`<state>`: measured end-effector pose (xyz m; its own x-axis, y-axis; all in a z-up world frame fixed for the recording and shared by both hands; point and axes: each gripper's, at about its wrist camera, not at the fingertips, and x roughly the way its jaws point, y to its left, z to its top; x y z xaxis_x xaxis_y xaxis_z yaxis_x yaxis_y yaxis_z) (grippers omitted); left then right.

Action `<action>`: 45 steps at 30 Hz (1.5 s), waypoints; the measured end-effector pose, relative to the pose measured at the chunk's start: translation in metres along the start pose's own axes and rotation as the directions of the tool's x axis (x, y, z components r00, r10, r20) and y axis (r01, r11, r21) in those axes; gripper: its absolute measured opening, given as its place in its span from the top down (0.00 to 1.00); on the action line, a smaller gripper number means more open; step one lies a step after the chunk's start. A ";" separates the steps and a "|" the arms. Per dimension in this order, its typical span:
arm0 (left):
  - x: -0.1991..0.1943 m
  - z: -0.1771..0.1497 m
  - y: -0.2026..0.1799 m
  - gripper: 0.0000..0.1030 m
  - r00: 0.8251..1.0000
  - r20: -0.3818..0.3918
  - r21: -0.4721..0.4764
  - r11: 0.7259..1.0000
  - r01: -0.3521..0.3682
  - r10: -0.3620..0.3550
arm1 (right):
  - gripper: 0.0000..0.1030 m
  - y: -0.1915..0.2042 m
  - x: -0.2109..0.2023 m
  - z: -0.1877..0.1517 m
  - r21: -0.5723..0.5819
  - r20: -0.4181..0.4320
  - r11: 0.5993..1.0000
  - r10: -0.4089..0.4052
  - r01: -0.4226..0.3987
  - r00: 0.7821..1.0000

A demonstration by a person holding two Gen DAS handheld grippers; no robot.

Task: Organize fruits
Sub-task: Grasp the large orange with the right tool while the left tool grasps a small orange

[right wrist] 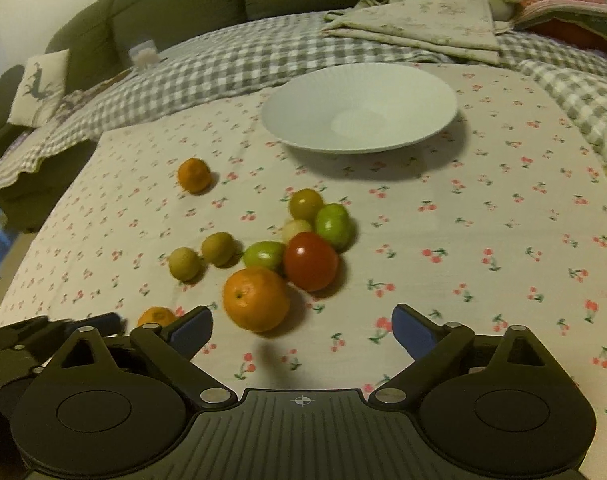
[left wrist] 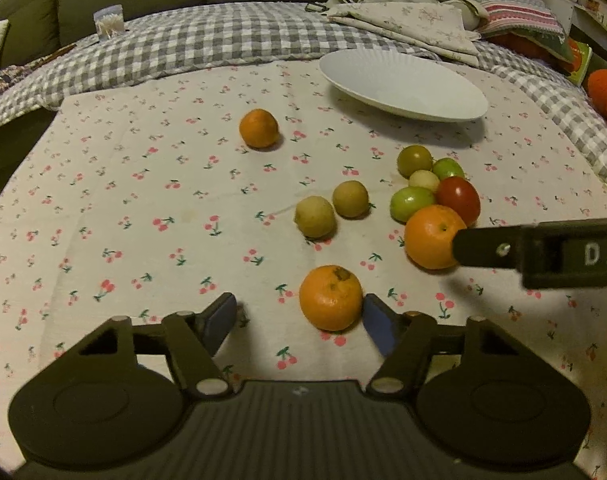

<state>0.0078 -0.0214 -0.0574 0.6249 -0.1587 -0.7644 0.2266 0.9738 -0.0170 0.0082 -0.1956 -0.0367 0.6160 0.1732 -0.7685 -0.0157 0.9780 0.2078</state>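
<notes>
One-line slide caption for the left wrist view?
Open left gripper brackets an orange on cherry-print cloth; white plate empty.

In the right wrist view, the nearest orange (right wrist: pixel 156 316) beside the big orange (right wrist: pixel 256 299) is mostly hidden behind the right tool (right wrist: pixel 302 330). The left tool (right wrist: pixel 59 330) is cut off at the frame edge. In the left wrist view, lettering on the right tool (left wrist: pixel 543 252) runs off frame, reading only "DA".
</notes>
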 end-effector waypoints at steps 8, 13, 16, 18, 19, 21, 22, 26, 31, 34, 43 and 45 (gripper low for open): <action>-0.001 0.001 -0.005 0.53 1.000 0.013 0.023 1.000 0.020 -0.020 | 0.20 0.006 0.016 0.000 0.008 -0.040 0.999 0.049 -0.049 0.998; -0.001 0.002 -0.007 0.63 0.999 0.015 0.026 0.999 0.038 -0.038 | 0.27 0.011 0.022 0.002 -0.007 -0.036 0.999 0.053 -0.053 0.998; -0.001 0.002 -0.008 0.66 0.999 0.016 0.032 0.999 0.044 -0.045 | 0.33 0.013 0.026 0.003 -0.008 -0.038 0.998 0.060 -0.060 0.997; -0.001 0.002 -0.009 0.68 0.999 0.017 0.037 0.998 0.048 -0.048 | 0.39 0.015 0.027 0.003 -0.020 -0.032 0.998 0.056 -0.057 0.998; -0.001 0.002 -0.010 0.68 0.999 0.019 0.040 0.998 0.046 -0.046 | 0.48 0.015 0.028 0.004 -0.023 -0.030 0.998 0.062 -0.063 0.998; -0.001 0.002 -0.010 0.68 0.999 0.021 0.042 0.998 0.046 -0.047 | 0.59 0.014 0.029 0.005 -0.022 -0.030 0.998 0.064 -0.065 0.997; -0.001 0.002 -0.009 0.69 0.999 0.020 0.039 0.998 0.048 -0.049 | 0.61 0.014 0.029 0.005 -0.022 -0.030 0.997 0.076 -0.077 0.997; -0.002 0.002 -0.007 0.69 0.999 0.023 0.033 0.998 0.048 -0.049 | 0.61 0.012 0.027 0.005 -0.017 -0.030 0.996 0.086 -0.087 0.996; -0.006 0.003 -0.006 0.69 0.999 0.035 0.032 0.999 0.038 -0.039 | 0.61 0.011 0.019 0.005 -0.023 -0.023 0.996 0.089 -0.090 0.996; -0.012 0.004 -0.007 0.69 0.998 0.054 0.040 0.999 0.026 -0.028 | 0.61 0.011 0.009 0.005 -0.028 -0.008 0.994 0.108 -0.108 0.994; -0.028 0.018 0.002 0.69 0.993 0.114 0.017 1.000 0.025 -0.027 | 0.61 0.000 -0.020 0.017 -0.047 0.094 0.996 0.075 -0.071 0.993; -0.031 0.024 0.005 0.69 0.992 0.127 0.005 1.000 0.020 -0.020 | 0.61 -0.004 -0.025 0.023 -0.044 0.118 0.997 0.063 -0.058 0.991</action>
<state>0.0074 -0.0152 -0.0188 0.7099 -0.1976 -0.6760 0.2427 0.9697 -0.0285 0.0105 -0.2067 -0.0043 0.7022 0.2197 -0.6772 -0.0862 0.9704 0.2254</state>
